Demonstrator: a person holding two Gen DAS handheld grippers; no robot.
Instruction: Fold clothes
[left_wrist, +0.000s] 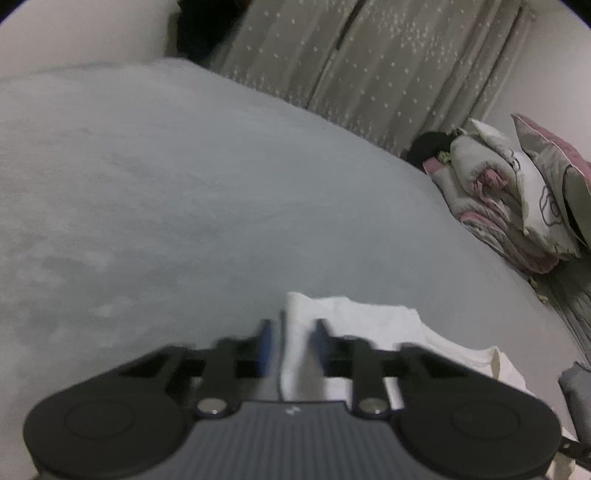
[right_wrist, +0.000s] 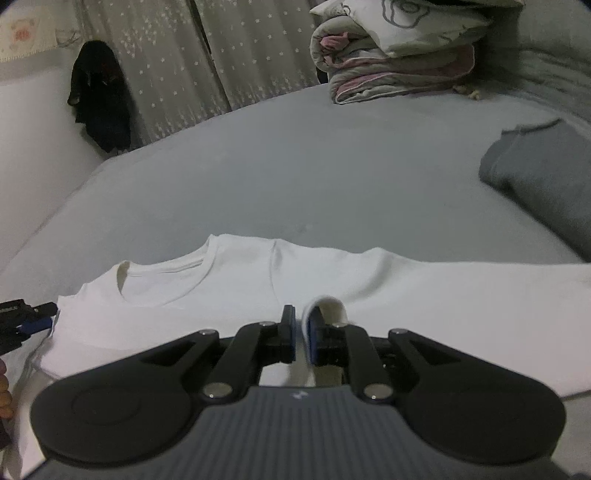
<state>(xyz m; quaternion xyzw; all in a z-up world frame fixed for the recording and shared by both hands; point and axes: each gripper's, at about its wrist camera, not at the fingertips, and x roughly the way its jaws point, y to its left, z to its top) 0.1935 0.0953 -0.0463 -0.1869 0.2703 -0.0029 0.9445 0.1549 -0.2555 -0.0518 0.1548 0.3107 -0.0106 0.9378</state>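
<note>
Nearest the right camera, a fold of the white shirt (right_wrist: 229, 295) is pinched between the blue pads of the right tongs (right_wrist: 302, 336); the cloth loops up over the right-hand pad at about one o'clock, so these tongs are clamped on fabric near the shoulder seam. In the left camera, a strip of the same white shirt (left_wrist: 351, 321) is seen running up between the two fingers of the left tongs (left_wrist: 291, 343). The picture is blurred and a gap shows on either side of the cloth, so whether it is gripped or merely straddled cannot be told.

The shirt is spread flat on the grey bed (right_wrist: 295, 177), collar at ten o'clock from the right tongs. Its long axis is laid across the right view, from nine o'clock towards three, where the cloth runs out of view. The left tongs are glimpsed at nine o'clock, at the shirt's left edge, so each side of the shirt is attended by its own hand.

Further off, a folded grey garment (right_wrist: 543, 173) is seen at two o'clock. Beyond that, a heap of bedding (right_wrist: 399, 62) is stacked at one o'clock, against a starred curtain (right_wrist: 207, 55).
</note>
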